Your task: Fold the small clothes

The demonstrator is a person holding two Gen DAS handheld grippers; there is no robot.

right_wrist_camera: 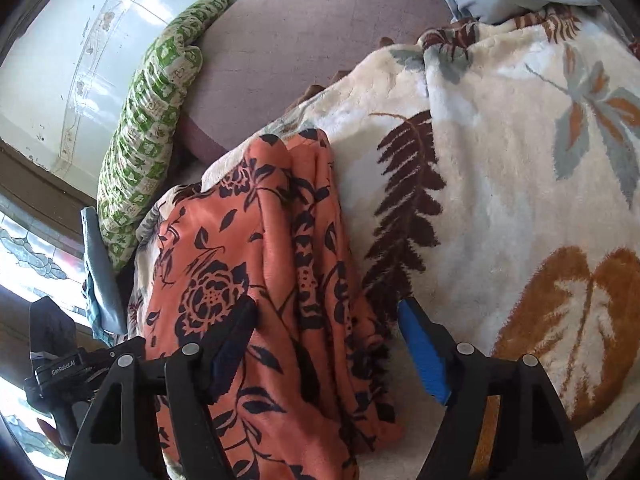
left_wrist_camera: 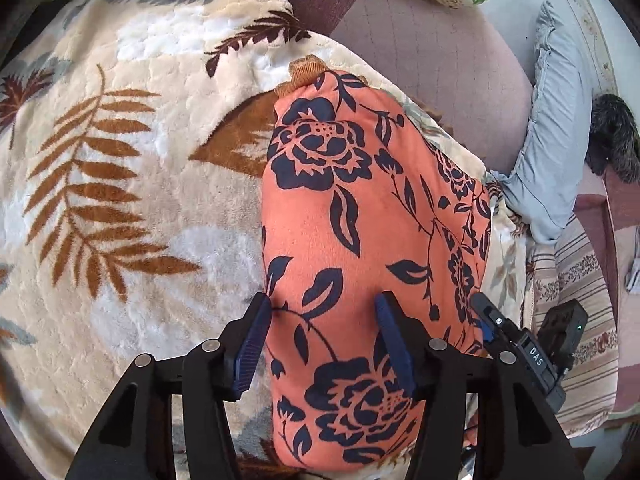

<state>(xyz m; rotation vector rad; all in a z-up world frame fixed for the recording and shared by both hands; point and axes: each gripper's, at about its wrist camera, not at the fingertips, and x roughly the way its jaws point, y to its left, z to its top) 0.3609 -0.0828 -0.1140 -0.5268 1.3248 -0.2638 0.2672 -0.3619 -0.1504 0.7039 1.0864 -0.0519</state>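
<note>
An orange garment with dark navy flowers [left_wrist_camera: 360, 220] lies folded into a long strip on a cream leaf-patterned blanket [left_wrist_camera: 140, 160]. My left gripper [left_wrist_camera: 324, 312] hovers over its near end with the jaws apart, and the blue pads do not press the cloth. In the right wrist view the same garment [right_wrist_camera: 260, 248] shows bunched folds along its right side. My right gripper [right_wrist_camera: 328, 320] stands open above it, wide of the fabric. The right gripper's body [left_wrist_camera: 520, 344] shows at the garment's right edge in the left wrist view.
A green patterned pillow [right_wrist_camera: 152, 120] lies by the white wall. A pale blue cloth [left_wrist_camera: 556, 140] and a dark furry thing [left_wrist_camera: 616, 132] sit to the right. The mauve mattress [left_wrist_camera: 420, 60] shows beyond the blanket [right_wrist_camera: 520, 160].
</note>
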